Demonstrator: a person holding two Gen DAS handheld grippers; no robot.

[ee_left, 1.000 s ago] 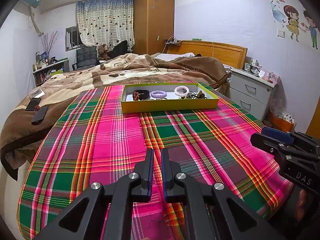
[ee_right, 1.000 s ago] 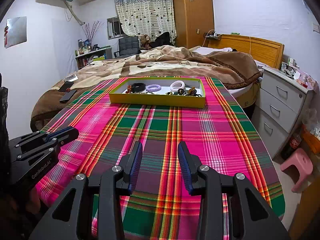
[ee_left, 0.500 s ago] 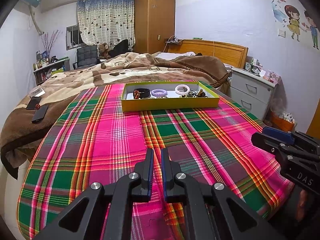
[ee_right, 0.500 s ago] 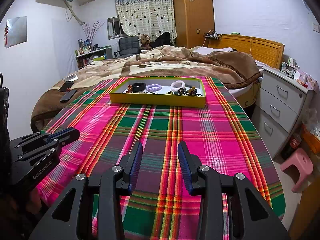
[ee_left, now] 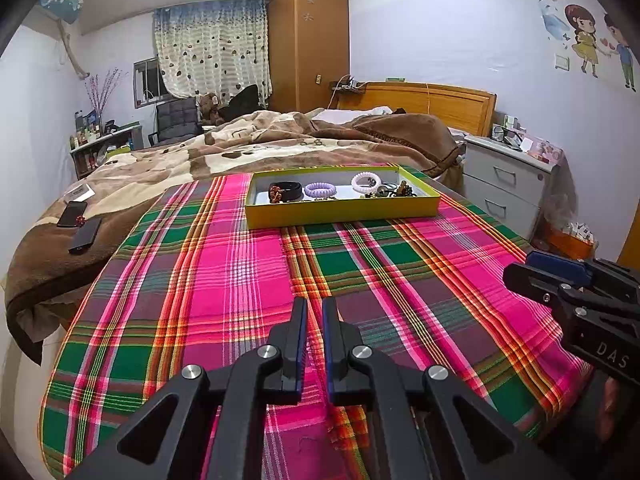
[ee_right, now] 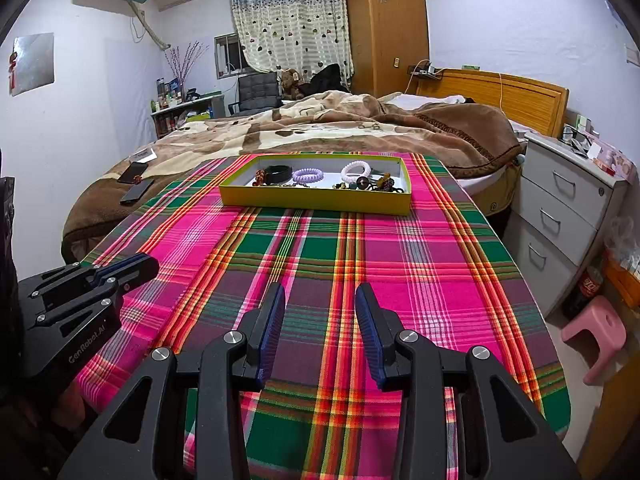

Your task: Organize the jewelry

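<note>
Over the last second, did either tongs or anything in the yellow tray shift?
Nothing visibly changed. The left tongs stay shut and empty, the right tongs stay open and empty, both above the plaid cloth; the jewelry in the yellow tray lies untouched.

Two handheld grippers, side by side, tilted downward

The left gripper (ee_left: pixel 315 306) points forward and down with its blue-padded jaws almost together, only a thin slit between them and nothing in it. The right gripper (ee_right: pixel 320 296) sits level with it at the same slant, jaws spread wide and empty; each shows at the edge of the other's view, well apart
</note>
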